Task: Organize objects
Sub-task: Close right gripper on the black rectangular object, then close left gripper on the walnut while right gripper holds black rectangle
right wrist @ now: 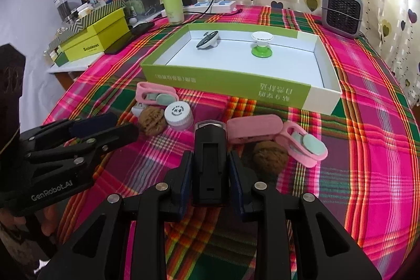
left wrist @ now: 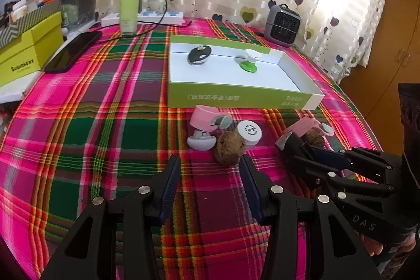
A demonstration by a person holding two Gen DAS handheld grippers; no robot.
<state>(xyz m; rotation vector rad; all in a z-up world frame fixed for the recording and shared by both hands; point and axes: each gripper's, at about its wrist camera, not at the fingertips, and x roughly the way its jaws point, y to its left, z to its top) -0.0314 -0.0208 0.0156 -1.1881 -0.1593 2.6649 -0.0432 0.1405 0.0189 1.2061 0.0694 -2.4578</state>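
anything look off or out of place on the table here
Nothing is spilled or broken. The one odd pose is the black-topped gadget in the green box: it leans tilted, while the green-based one beside it stands upright. Walnuts, pink clips and a white jar still lie loose outside the box.

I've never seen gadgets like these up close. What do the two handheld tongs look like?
Both tongs are matte black plastic with cut-out, angular linkage arms, silver rivets at the joints and ribbed dark blue pads on the fingers. The left tongs carry white "GenRobot.AI" lettering; the right tongs show "DAS" on the body.
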